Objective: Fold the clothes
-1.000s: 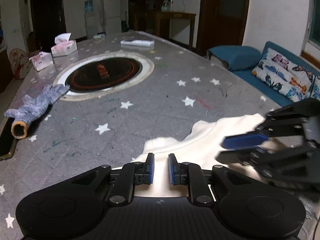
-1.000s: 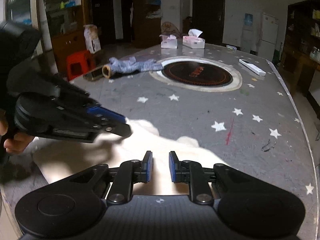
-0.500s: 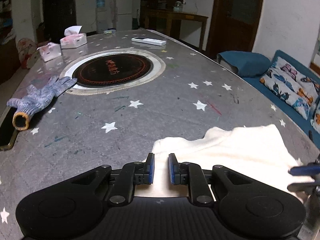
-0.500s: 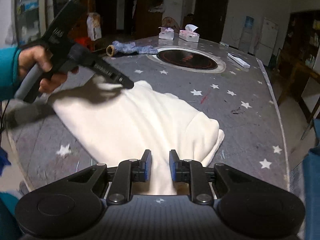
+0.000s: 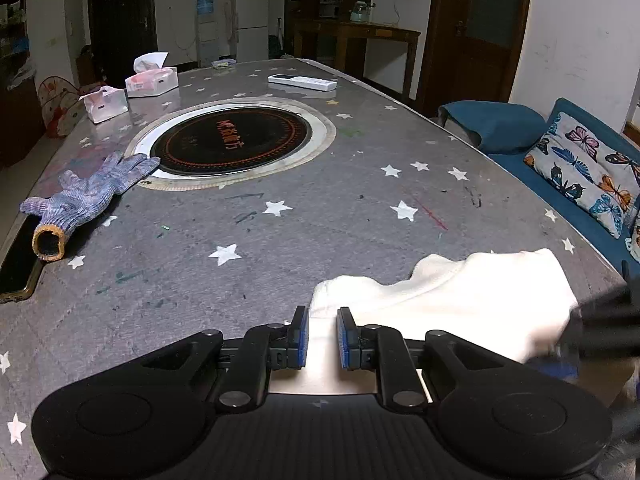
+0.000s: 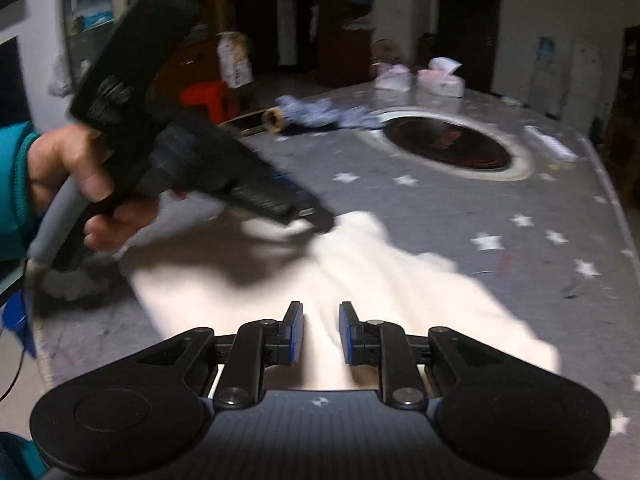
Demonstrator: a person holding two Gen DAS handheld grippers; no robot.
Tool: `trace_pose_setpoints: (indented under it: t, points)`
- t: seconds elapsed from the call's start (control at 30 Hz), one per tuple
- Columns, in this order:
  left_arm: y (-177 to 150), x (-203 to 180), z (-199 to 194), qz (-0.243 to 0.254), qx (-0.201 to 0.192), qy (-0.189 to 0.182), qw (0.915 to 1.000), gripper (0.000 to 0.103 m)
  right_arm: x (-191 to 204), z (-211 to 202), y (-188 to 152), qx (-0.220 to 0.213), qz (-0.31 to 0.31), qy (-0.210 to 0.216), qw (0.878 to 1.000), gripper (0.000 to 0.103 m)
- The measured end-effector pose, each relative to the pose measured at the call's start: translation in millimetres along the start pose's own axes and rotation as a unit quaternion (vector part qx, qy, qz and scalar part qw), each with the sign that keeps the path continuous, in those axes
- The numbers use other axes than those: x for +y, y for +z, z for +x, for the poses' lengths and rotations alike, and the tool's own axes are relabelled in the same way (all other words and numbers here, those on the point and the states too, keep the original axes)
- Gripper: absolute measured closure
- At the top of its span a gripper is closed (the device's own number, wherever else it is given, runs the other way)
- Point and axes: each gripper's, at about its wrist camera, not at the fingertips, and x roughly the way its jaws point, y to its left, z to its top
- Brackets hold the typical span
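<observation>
The left hand-held gripper [image 5: 322, 334] has its blue pads set narrow, with the near edge of a cream garment [image 5: 460, 300] lying in the gap between them; whether the pads actually pinch the cloth cannot be told. The right hand-held gripper [image 6: 320, 332] is also narrow, its jaws having just been opening a little, and the same garment [image 6: 360, 280] runs up between its pads, again with no clear sign of a pinch. The left view shows the right gripper only as a dark blur at the cloth's right corner, while the right view shows the left gripper whole from the side, gripped by a hand [image 6: 76, 188] in a teal sleeve [image 6: 16, 196], its tip down on the far corner of the cloth. The garment lies at the near end of the grey, star-printed table [image 5: 320, 216], spread mostly flat, plain cream, with a wavy far edge and a few soft creases. Farther up the table the left view, the sharper one, shows a round inset hob [image 5: 232, 140], a knitted glove [image 5: 88, 196] touching its rim, a phone [image 5: 18, 264] just beside the glove's cuff, a white remote [image 5: 302, 82], and two tissue boxes [image 5: 152, 80], the larger with a tissue standing out of its top. Only the left view takes in a blue sofa with a butterfly cushion [image 5: 588, 172]; only the right shows a red stool [image 6: 208, 98].
</observation>
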Motion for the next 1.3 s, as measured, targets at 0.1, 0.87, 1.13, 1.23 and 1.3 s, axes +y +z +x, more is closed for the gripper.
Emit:
trace_pose_setpoints:
  t: [0.1,0.87,1.13,1.23,1.3]
  points:
    - [0.2,0.7,1.4,0.001,-0.001,0.001,1.0,0.085,15.6,-2.2,-3.7,0.007,-0.026,0.025,0.999,0.08]
    - [-79.3,-24.0,-73.8,0.062,-0.031,0.002,0.9976,0.085,-36.9,-63.7,-56.9,0.003,0.093,-0.026,0.995,0.081]
    - [-61.1,-3.2,-73.7,0.021,-0.03,-0.002,0.9993,0.083,-60.9,-56.9,-29.7,-0.025,0.102,-0.043,0.994,0.08]
    - [-63.3,3.0,-64.2,0.013,-0.015,0.005,0.9998,0.08,-79.0,-36.8,-23.4,-0.021,0.121,-0.06,0.991,0.08]
    - [-66.9,9.0,-64.6,0.002,-0.013,0.001,0.9999,0.078,-87.3,-30.8,-24.9,-0.016,0.134,-0.067,0.989,0.08]
